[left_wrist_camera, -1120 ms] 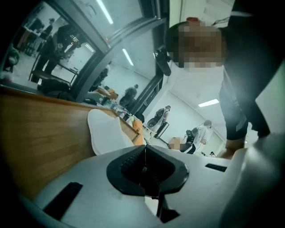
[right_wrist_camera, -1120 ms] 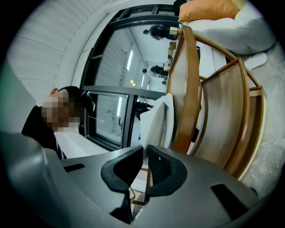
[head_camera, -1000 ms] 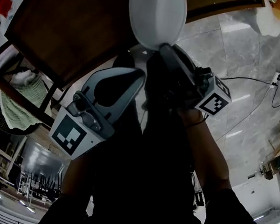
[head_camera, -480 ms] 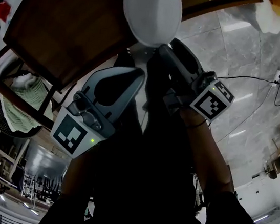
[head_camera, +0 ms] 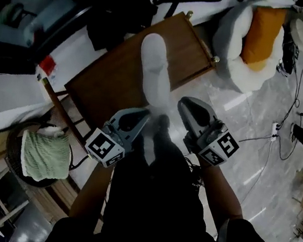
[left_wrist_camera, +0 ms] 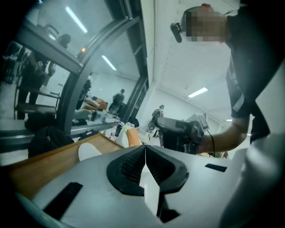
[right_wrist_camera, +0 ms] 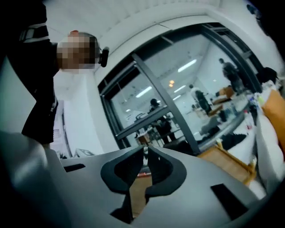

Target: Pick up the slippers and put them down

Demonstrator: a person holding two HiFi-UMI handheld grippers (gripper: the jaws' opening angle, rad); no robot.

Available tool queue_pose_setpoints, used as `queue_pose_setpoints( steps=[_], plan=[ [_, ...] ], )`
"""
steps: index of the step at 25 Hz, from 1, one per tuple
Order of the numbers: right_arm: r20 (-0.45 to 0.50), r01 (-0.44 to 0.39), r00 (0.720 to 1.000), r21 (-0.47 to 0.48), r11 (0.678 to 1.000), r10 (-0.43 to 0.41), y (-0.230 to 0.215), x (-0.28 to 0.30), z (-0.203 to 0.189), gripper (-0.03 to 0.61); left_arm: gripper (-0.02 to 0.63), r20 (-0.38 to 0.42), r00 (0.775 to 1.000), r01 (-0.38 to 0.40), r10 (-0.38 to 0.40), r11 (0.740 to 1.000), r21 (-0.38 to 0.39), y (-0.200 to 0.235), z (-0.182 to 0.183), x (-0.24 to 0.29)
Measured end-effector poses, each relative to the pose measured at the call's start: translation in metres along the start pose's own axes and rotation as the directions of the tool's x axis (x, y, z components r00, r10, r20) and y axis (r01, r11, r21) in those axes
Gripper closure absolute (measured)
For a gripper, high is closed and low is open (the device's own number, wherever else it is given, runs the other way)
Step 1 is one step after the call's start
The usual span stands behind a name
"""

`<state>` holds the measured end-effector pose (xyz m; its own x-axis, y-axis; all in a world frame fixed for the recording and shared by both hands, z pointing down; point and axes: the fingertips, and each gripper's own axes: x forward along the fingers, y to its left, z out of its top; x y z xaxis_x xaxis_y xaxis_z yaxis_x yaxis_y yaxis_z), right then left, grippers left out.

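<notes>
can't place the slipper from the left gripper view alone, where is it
Observer: Head view shows the white slipper long against the wooden table, its near end between the left gripper and the right gripper.
Operator: right tongs gripping it
Observer: In the right gripper view those tongs have just been closing and stand nearly together. I can't make out anything between them.
Operator: anything beside the table
Observer: A dark basket holding a green towel, at its left in the head view.
</notes>
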<state>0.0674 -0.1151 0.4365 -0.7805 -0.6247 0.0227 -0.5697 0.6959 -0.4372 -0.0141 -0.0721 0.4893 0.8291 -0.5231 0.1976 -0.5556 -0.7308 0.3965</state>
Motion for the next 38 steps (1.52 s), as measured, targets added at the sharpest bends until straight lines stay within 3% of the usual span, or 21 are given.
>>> queue_pose_setpoints(
  steps=[2,5,9,12,20,34,38],
  plan=[
    [-0.005,-0.104,0.995,-0.114,0.988,0.105,0.037,0.016,0.045,0.541,0.601,0.044,0.999,-0.003,0.002,1.0,0.019,-0.009,0.041,-0.009],
    [-0.052,-0.2,0.98,-0.217,0.956,0.193,0.105,0.022,0.091,0.548,0.601,0.123,0.992,0.007,-0.011,0.999,0.036,-0.043,0.106,-0.036],
    [-0.076,-0.29,0.957,-0.27,0.918,0.28,0.161,0.03,0.122,0.548,0.601,0.22,0.975,-0.018,-0.01,0.992,0.126,-0.069,0.184,-0.071],
    [-0.071,-0.337,0.941,-0.283,0.898,0.33,0.183,0.04,0.137,0.548,0.601,0.281,0.96,-0.063,0.005,0.979,0.196,-0.076,0.22,-0.099],
    [-0.055,-0.375,0.924,-0.329,0.867,0.379,0.201,0.046,0.144,0.551,0.601,0.328,0.942,-0.149,0.065,0.96,0.236,-0.083,0.237,-0.138],
    [-0.031,-0.32,0.944,-0.337,0.885,0.329,0.188,0.038,0.152,0.552,0.601,0.312,0.949,-0.141,0.057,0.957,0.255,-0.087,0.24,-0.131],
    [-0.017,-0.316,0.945,-0.292,0.903,0.325,0.181,0.033,0.157,0.552,0.601,0.309,0.95,-0.13,0.044,0.956,0.263,-0.091,0.244,-0.123]
  ],
)
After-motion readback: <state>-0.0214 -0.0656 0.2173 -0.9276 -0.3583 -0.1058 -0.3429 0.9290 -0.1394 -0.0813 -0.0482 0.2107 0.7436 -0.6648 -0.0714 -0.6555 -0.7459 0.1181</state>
